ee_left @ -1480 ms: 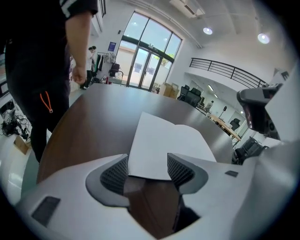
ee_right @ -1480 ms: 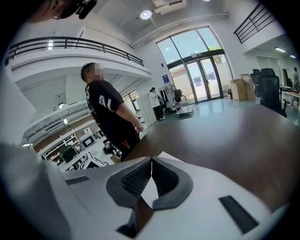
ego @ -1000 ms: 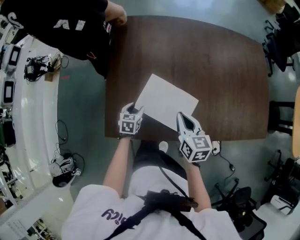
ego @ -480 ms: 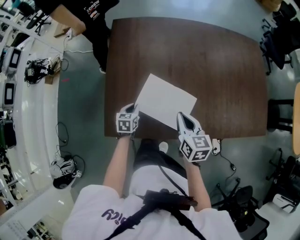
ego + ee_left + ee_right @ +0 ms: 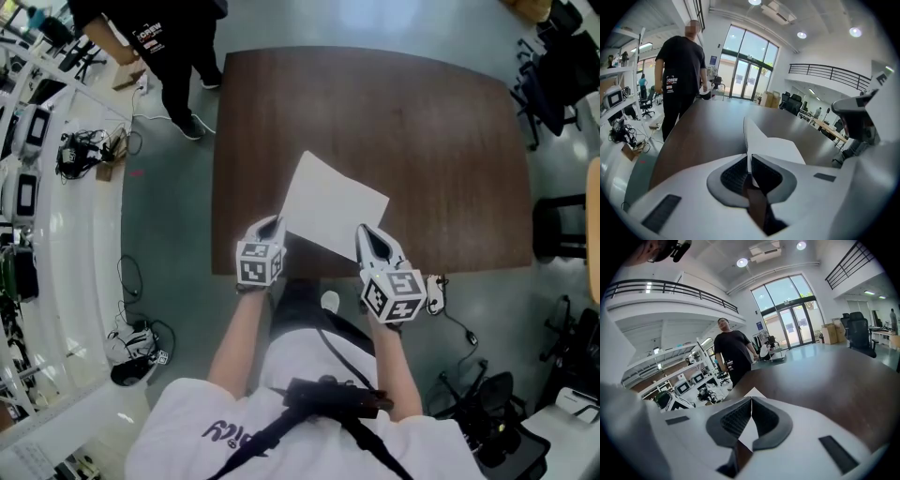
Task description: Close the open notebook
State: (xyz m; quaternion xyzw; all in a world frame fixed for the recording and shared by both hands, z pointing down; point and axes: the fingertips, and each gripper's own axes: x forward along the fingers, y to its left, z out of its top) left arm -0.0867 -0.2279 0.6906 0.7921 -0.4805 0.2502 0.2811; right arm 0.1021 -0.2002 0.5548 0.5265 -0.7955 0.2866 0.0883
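The open notebook (image 5: 333, 204) lies white-paged and slantwise on the dark brown table (image 5: 431, 141), close to its near edge. My left gripper (image 5: 273, 227) is at the notebook's near left corner. Its jaws are closing with a thin white leaf (image 5: 757, 136) pinched between the pads, and that leaf stands up on edge in the left gripper view. My right gripper (image 5: 367, 236) hovers at the notebook's near right corner, jaws shut together with nothing between them. The white page (image 5: 749, 432) shows behind its jaws in the right gripper view.
A person in black (image 5: 173, 37) stands off the table's far left corner. White benches with equipment (image 5: 37, 187) run along the left. Dark office chairs (image 5: 553, 56) stand at the right. A small device with a cable (image 5: 435, 292) lies on the floor by the near right edge.
My left gripper closed on the notebook's left leaf and raised it off the table. The right gripper barely shifted. The person in black stepped away from the table's corner.
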